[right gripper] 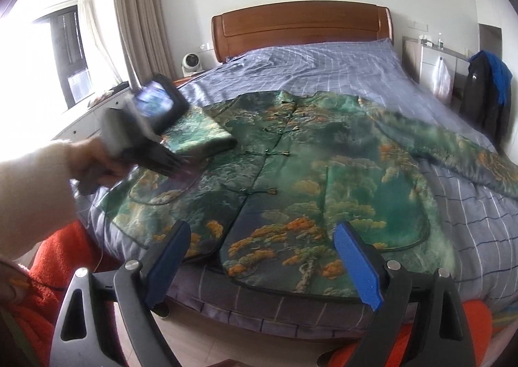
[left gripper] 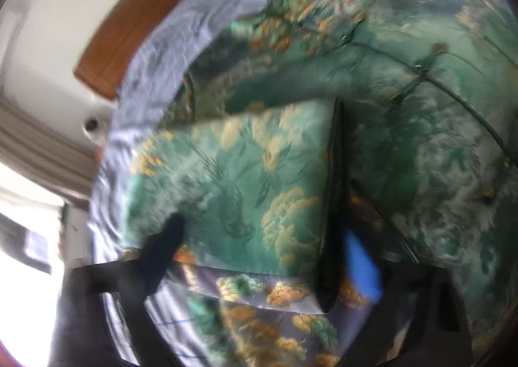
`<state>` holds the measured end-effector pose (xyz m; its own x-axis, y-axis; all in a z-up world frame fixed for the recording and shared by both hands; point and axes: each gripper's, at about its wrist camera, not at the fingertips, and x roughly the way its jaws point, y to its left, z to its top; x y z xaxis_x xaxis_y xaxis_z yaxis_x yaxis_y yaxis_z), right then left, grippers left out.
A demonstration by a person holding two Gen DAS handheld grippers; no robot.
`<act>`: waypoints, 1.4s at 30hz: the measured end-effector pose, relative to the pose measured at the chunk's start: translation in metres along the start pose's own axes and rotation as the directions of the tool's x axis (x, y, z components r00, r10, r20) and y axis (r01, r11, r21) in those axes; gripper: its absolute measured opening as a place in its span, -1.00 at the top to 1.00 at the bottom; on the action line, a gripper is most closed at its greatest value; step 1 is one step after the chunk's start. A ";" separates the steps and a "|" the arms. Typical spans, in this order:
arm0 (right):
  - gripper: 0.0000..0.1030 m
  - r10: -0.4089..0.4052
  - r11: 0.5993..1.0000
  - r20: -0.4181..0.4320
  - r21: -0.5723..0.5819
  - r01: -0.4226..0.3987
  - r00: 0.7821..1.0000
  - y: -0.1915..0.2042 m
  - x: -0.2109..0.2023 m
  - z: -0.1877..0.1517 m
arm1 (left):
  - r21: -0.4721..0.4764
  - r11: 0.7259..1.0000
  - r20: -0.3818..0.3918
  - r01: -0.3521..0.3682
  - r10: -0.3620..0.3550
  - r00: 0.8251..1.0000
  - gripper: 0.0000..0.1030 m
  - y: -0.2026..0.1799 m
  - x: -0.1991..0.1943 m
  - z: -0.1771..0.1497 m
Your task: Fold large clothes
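Note:
A green jacket with orange and cream tree patterns lies spread front-up on the bed, its right sleeve stretched out to the right. Its left sleeve is folded in over the body. My left gripper is over that sleeve; the cloth lies between its spread fingers, and blur hides whether they grip it. It also shows in the right wrist view, held by a hand. My right gripper is open and empty above the jacket's hem at the bed's foot.
The bed has a blue checked sheet and a wooden headboard. A small white fan stands at the left of the bed, beside curtains. Dark clothes hang at the right. Orange fabric is at the lower left.

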<state>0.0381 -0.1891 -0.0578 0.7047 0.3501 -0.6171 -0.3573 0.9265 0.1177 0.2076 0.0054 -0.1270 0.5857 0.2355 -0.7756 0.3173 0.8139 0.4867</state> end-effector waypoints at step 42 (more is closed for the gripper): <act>-0.74 -0.307 0.948 -0.060 0.065 0.311 0.950 -0.108 0.080 0.002 | -0.630 0.734 0.147 0.253 -0.207 0.967 -0.76 0.045 -0.022 -0.106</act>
<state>0.1343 -0.2606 -0.1184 0.7423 0.0395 -0.6689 -0.0801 0.9963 -0.0301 0.1298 0.0926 -0.1305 0.6100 -0.0190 -0.7921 -0.0889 0.9918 -0.0922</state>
